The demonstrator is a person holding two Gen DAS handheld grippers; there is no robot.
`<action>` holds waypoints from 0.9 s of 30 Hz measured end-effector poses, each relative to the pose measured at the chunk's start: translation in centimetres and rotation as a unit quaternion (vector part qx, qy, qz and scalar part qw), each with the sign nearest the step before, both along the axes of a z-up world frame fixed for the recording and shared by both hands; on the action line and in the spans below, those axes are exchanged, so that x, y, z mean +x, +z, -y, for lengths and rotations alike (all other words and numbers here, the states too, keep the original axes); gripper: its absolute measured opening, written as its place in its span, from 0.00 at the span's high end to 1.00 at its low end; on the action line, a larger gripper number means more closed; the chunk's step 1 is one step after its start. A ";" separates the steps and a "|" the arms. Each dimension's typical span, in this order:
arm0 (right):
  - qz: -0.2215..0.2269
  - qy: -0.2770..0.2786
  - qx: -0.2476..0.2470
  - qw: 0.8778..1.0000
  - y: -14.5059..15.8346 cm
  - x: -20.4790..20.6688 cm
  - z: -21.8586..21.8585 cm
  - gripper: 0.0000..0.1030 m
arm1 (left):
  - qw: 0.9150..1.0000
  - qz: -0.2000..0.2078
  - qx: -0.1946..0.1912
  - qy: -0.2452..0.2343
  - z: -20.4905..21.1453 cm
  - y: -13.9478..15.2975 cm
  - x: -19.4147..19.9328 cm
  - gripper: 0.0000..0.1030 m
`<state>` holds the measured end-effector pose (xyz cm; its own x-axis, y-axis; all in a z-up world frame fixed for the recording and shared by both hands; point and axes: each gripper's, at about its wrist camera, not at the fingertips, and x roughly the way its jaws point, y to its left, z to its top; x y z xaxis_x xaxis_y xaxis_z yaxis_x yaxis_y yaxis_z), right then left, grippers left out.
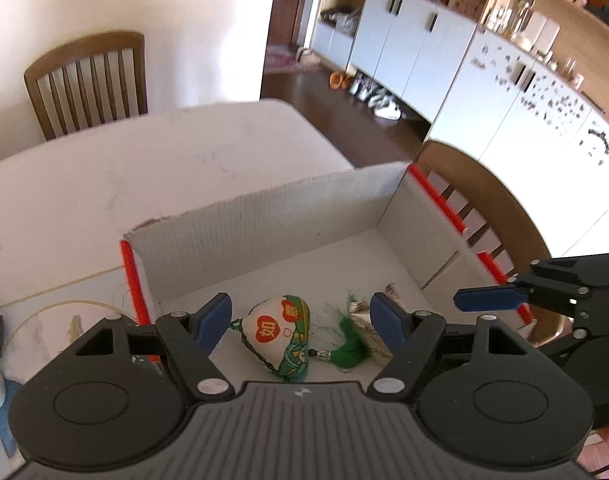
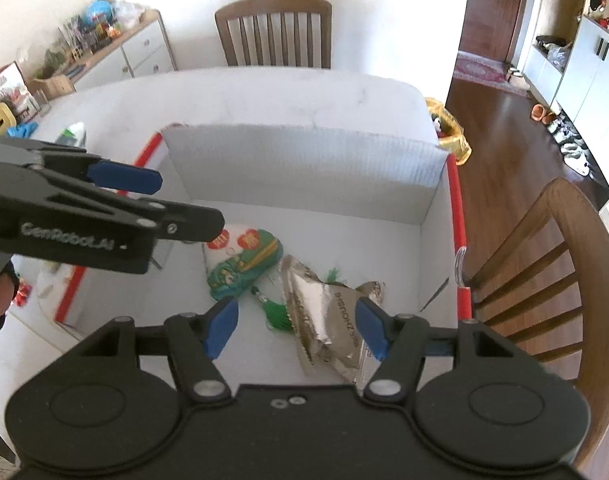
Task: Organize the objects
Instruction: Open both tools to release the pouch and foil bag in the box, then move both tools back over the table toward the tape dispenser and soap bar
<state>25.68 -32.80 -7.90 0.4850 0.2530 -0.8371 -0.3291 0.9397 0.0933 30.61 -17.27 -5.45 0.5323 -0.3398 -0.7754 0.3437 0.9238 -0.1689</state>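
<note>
White corrugated box with red edging sits on the pale counter; all places below are taken from this box. Inside it, on the floor, lies an embroidered pouch in white, green and red, its green tassel trailing toward a silver foil packet that lies just beside it. Left claw hangs above the box's near side, jaws spread, nothing between them; the pouch lies below the gap. Right claw hangs over the packet, jaws likewise spread and empty. Wooden chairs stand beyond the box's far wall and at its right side.
</note>
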 end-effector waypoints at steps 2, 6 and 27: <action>0.012 -0.004 -0.004 1.000 0.6 -0.5 -0.2 0.38 | 1.000 0.012 -0.010 0.000 -0.3 0.7 -1.0 0.26; 0.029 -0.012 0.000 0.999 1.8 -1.5 -0.6 0.38 | 0.999 0.035 -0.023 0.001 -1.6 2.5 -2.5 0.26; 0.101 -0.061 0.082 0.990 4.1 -7.1 -7.3 0.17 | 0.993 0.111 -0.026 0.033 -11.5 5.6 -9.3 0.12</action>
